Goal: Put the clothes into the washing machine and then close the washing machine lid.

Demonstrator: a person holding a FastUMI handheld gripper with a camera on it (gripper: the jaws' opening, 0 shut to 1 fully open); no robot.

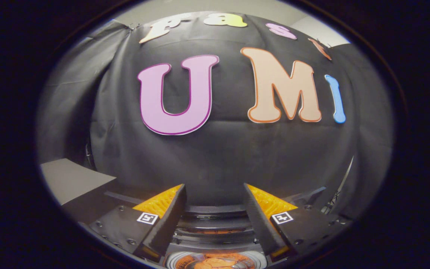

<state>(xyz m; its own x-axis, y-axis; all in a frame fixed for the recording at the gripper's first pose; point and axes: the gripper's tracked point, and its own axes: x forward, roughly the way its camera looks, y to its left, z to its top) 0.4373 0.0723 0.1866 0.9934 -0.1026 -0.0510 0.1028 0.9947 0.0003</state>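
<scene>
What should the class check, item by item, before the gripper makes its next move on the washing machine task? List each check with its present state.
1. Gripper fingers apart: ok, open.
2. Nothing held between the fingers: ok, the gap shows only the booth wall.
3. Washing machine within view: ok, its dark top lies low between the fingers.
4. Clothes in the drum: cannot tell; something orange shows in a round opening just under the fingers.
5. Lid open or closed: cannot tell.
6. Gripper aimed at the machine: not ok, it points mostly at the wall.
</scene>
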